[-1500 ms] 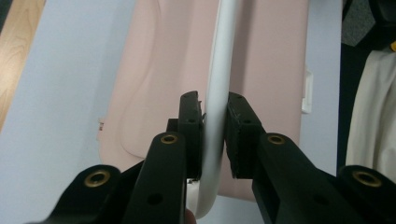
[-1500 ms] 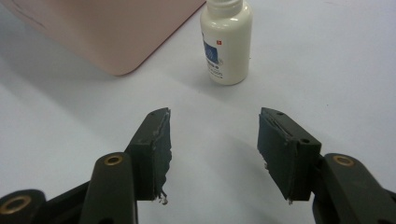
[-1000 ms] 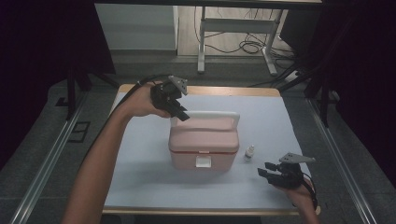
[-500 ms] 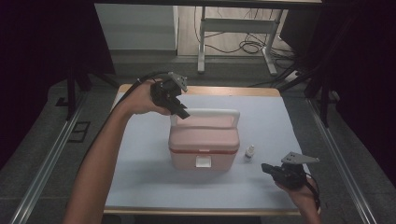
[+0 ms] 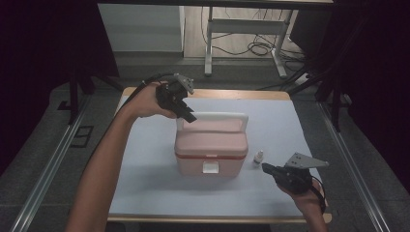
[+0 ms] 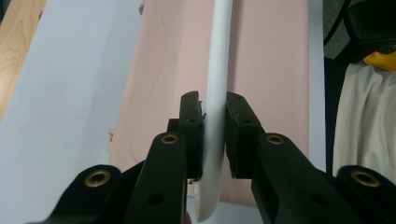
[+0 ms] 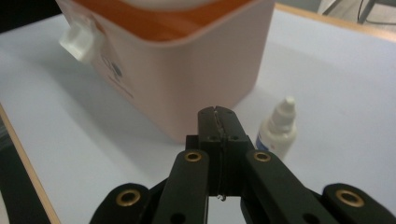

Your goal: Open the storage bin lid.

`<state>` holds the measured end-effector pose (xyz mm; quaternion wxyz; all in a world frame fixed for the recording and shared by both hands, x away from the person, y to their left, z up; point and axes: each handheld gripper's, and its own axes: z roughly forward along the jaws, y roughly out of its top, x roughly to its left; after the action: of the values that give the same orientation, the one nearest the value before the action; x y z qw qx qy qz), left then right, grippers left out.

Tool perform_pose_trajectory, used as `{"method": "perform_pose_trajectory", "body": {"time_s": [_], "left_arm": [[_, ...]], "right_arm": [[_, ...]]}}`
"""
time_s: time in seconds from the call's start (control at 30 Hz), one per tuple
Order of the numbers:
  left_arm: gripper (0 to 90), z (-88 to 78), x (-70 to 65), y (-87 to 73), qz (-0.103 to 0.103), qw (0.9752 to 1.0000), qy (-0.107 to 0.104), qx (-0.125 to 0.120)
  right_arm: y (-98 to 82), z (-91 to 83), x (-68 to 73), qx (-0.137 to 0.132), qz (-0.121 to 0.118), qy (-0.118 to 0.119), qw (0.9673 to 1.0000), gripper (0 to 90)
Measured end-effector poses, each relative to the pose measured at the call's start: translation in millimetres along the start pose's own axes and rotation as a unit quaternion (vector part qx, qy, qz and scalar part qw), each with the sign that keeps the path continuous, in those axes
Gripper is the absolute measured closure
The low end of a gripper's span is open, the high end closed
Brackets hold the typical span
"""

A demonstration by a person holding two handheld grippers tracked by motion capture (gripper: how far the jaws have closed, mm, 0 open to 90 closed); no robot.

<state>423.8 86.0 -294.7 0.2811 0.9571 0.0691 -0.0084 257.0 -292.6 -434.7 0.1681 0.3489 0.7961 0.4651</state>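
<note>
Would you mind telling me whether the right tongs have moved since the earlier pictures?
Yes. The right tongs, now shut on nothing, have shifted slightly toward the dropper bottle beside the pink box.

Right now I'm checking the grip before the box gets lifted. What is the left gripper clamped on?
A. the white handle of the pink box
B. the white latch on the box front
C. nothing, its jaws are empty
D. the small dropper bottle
A: in the left gripper view the left gripper has both black pads pressed against the white handle that runs over the pink box.
</note>
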Motion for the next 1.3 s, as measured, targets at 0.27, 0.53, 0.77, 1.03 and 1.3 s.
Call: {"method": "perform_pose_trajectory", "body": {"time_s": [0.27, 0.53, 0.77, 1.03, 1.3], "left_arm": [[78.8, -0.4, 2.6, -0.4, 0.000, 1.0000, -0.006, -0.003], [78.8, -1.5, 4.9, 0.4, -0.003, 0.9999, -0.009, -0.004], [78.9, -2.0, 6.3, 0.3, -0.003, 0.9999, -0.012, -0.005], [78.8, -2.2, 6.9, 0.0, -0.003, 0.9999, -0.013, -0.006], [78.8, -2.3, 6.3, -0.8, -0.003, 0.9999, -0.012, -0.009]], "right_arm": [[17.2, 10.6, 12.0, -0.017, -0.016, 0.009, 0.9997, 89.8], [29.0, 22.6, 21.4, -0.032, -0.026, 0.018, 0.9990, 89.8], [33.0, 28.8, 27.9, -0.041, -0.028, 0.013, 0.9987, 89.8], [33.8, 34.7, 33.3, -0.053, -0.023, 0.005, 0.9983, 89.8], [33.3, 39.5, 37.2, -0.064, -0.026, -0.006, 0.9976, 89.7]]}}
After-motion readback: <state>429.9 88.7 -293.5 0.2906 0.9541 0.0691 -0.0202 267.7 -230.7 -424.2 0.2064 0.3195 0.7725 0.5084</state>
